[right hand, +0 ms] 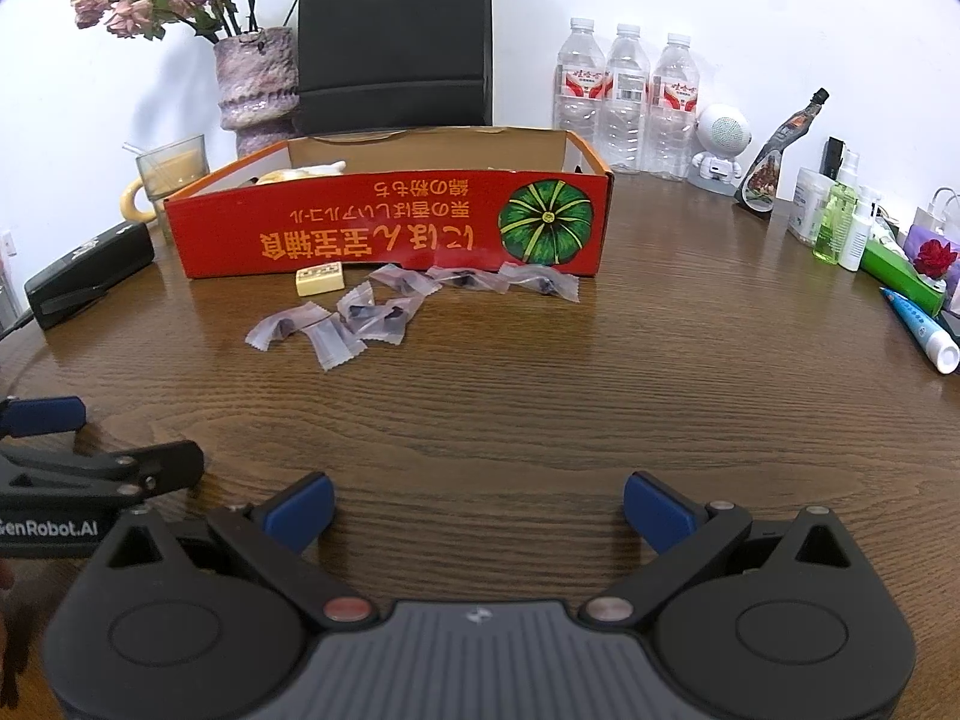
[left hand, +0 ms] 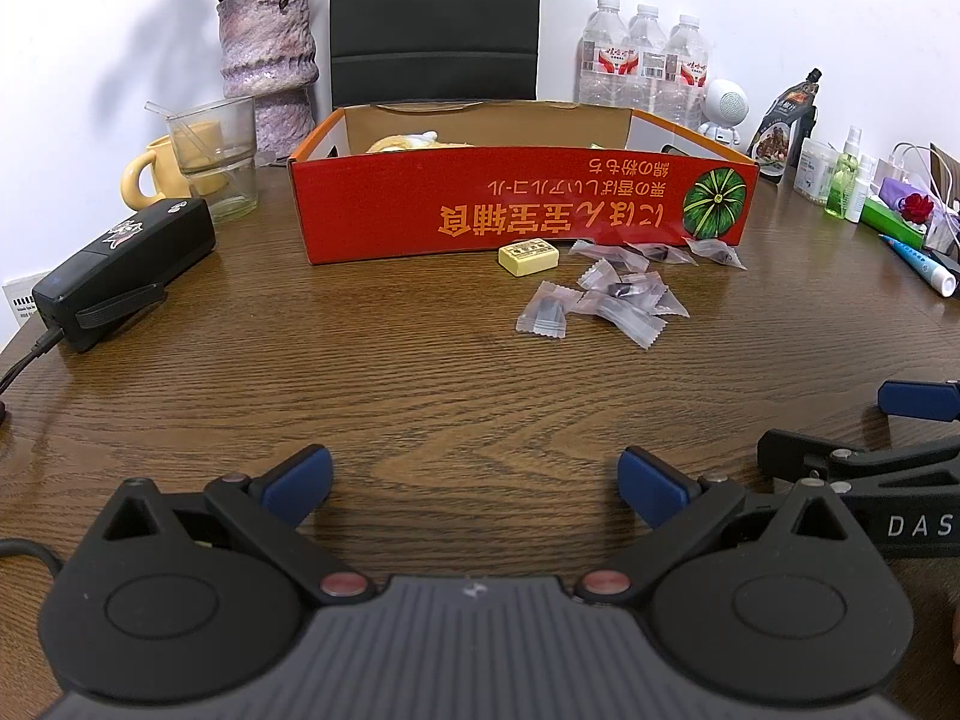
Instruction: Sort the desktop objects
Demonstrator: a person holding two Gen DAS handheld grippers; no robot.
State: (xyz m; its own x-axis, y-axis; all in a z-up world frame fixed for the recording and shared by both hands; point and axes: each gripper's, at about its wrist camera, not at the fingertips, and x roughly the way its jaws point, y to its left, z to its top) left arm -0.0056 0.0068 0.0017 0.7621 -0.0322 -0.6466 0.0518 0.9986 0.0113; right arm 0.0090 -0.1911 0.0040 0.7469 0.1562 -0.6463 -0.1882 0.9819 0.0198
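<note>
Surveying: round dark wood-grain table [left hand: 420, 372], left to right, nothing yet lifted.
Left edge: black oblong case with wrist strap [left hand: 126, 270], resting flat, well apart from the task items.
Left gripper [left hand: 474, 480]: blue-padded jaws spread wide apart, empty, low over bare wood.
Centre back: open red cardboard tray printed with a green pumpkin [right hand: 390, 228], pale contents inside only partly visible; judged the likely drop point.
Small block: pale yellow rectangular eraser-like block [right hand: 320, 278], just beside the tray's front wall. Judged light, rigid; grasp across the short sides.
Sachets: translucent crimped plastic sachets with dark contents [right hand: 354, 318], loosely heaped and overlapping near the block, a few strung along the tray front. Judged very light, soft, slippery, flat against the wood; pinch at a raised crimped edge or over the dark lump, one at a time.
Right gripper [right hand: 479, 510]: jaws likewise wide apart, holding nothing.
Right edge: blue-and-white tube [right hand: 921, 330], bottles behind, untouched.
</note>
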